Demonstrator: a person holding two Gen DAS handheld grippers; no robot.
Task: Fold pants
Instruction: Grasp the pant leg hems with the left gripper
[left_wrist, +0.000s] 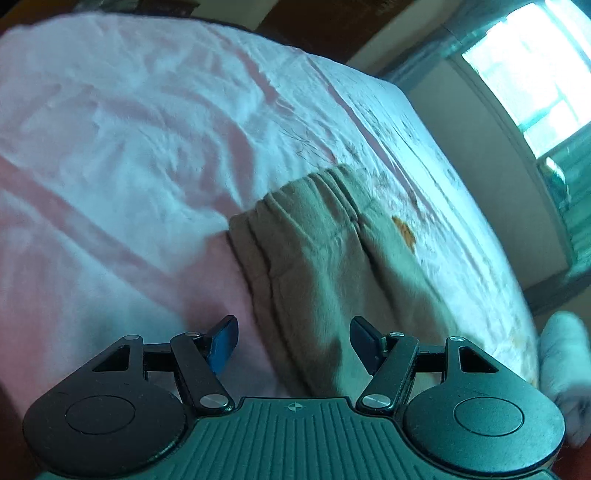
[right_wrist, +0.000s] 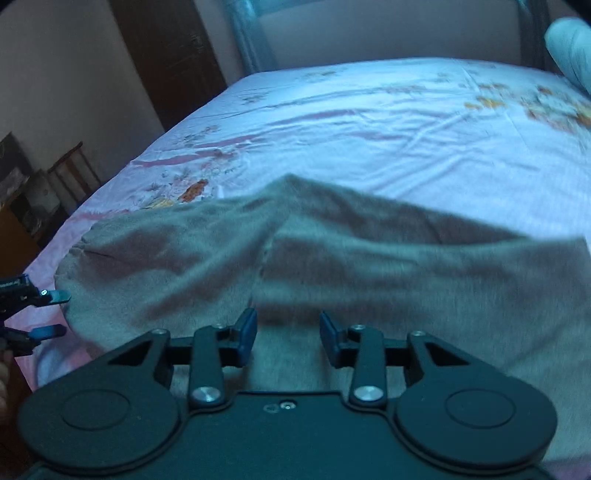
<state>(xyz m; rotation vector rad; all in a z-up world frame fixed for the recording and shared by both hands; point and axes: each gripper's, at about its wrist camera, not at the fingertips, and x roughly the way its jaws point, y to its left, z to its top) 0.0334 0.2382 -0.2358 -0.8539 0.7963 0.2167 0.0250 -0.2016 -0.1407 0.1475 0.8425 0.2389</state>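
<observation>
Grey-beige pants (left_wrist: 325, 258) lie on the bed, with the gathered waistband (left_wrist: 314, 192) at their far end in the left wrist view. My left gripper (left_wrist: 293, 343) hovers open over the near part of the pants, with nothing pressed between its blue pads. The right wrist view shows the pants (right_wrist: 332, 258) spread wide across the sheet, with a fold ridge near the middle. Above their near edge my right gripper (right_wrist: 288, 336) is open, its pads apart and off the cloth. At the pants' left end the left gripper (right_wrist: 57, 313) shows again, open.
The bed sheet (left_wrist: 129, 129) is white and pink with a flower print (right_wrist: 517, 99). A white pillow-like thing (left_wrist: 565, 369) lies at the bed's right edge. A bright window (left_wrist: 535, 74), a dark wooden door (right_wrist: 166, 55) and low furniture (right_wrist: 55, 177) stand around the bed.
</observation>
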